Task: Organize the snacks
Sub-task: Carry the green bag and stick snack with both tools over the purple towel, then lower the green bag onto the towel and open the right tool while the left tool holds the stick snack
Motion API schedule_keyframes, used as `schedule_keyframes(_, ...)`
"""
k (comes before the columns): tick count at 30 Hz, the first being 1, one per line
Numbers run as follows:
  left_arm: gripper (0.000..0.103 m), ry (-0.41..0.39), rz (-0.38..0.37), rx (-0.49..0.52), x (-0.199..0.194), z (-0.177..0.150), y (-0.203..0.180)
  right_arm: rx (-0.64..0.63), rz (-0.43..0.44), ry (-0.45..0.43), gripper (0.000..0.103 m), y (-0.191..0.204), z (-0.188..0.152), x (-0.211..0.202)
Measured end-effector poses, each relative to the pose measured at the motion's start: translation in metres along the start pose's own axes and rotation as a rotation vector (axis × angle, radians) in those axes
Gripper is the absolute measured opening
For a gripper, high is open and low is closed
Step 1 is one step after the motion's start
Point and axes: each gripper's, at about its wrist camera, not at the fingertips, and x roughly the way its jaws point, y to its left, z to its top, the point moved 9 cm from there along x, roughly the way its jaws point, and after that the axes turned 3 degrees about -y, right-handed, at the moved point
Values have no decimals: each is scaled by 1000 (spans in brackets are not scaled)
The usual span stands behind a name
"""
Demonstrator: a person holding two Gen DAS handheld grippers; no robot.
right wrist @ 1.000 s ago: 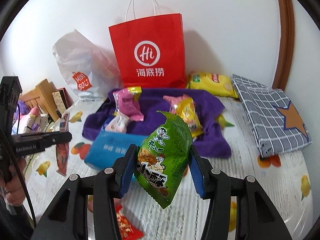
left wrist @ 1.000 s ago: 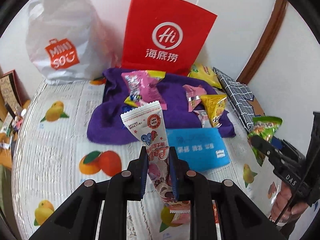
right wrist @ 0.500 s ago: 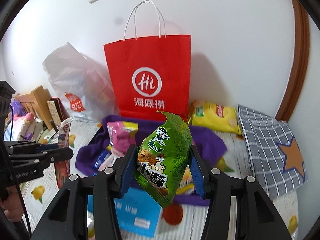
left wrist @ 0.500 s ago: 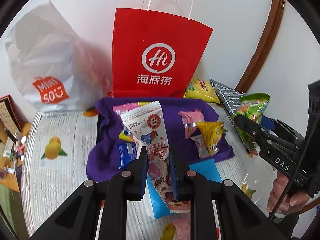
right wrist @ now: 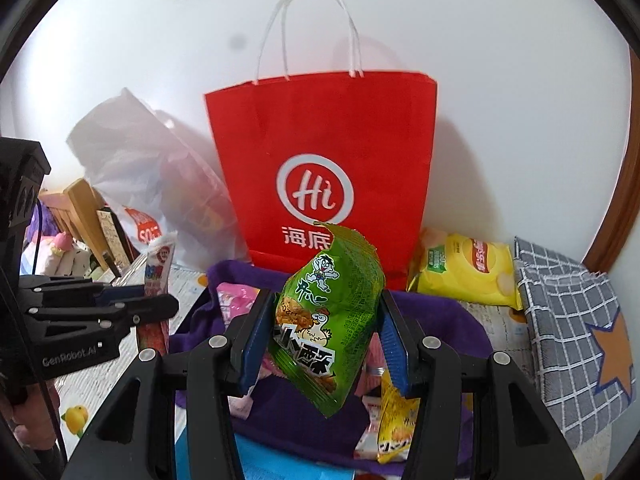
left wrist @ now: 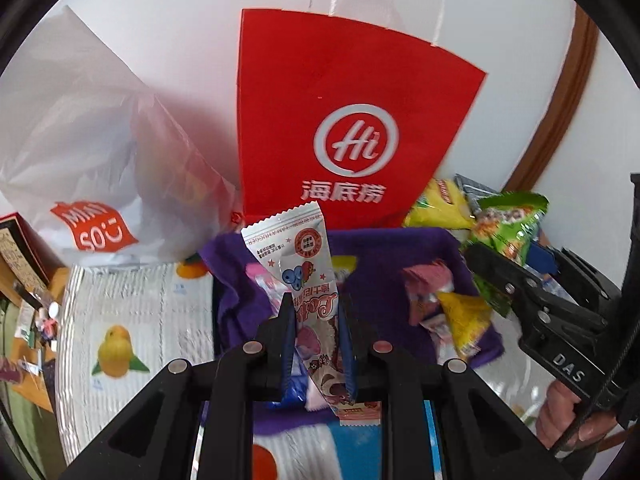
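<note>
My left gripper (left wrist: pixel 316 308) is shut on a long white snack packet (left wrist: pixel 298 252) printed with berries, held upright over the purple cloth (left wrist: pixel 236 304). My right gripper (right wrist: pixel 324 312) is shut on a green snack bag (right wrist: pixel 328 312) with a cartoon chicken. Both point toward the red paper bag (left wrist: pixel 344 120), which stands against the wall with its white handles up (right wrist: pixel 332 152). In the left wrist view the right gripper (left wrist: pixel 492 264) with the green bag (left wrist: pixel 512 224) shows at the right. The right wrist view catches the left gripper (right wrist: pixel 160 300) and its white packet (right wrist: pixel 160 268) at the left.
A white plastic shopping bag (left wrist: pixel 88 152) leans on the wall left of the red bag. Pink and yellow snacks (left wrist: pixel 460 316) lie on the purple cloth. A yellow chip bag (right wrist: pixel 468 276) and a grey checked pouch (right wrist: pixel 572 328) lie to the right. A blue box (right wrist: pixel 276 464) sits below.
Both grippers have moved forward and a little upward toward the red bag, which now looms larger. Each still holds its snack. The blue box has slid to the frames' bottom.
</note>
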Motion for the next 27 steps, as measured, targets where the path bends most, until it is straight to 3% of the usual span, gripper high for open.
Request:
schedule_keyframes(5, 19, 63, -17, -25, 27, -7, 13, -7, -12, 59, 51, -12, -14, 26)
schedule_keyframes(13, 19, 78, -16, -69, 32, -8, 30, 16, -10, 92, 51, -30, -23, 37)
schedule_keyframes(27, 19, 87, -9, -80, 33, -8, 32, -37, 16, 121, 51, -11, -30, 44)
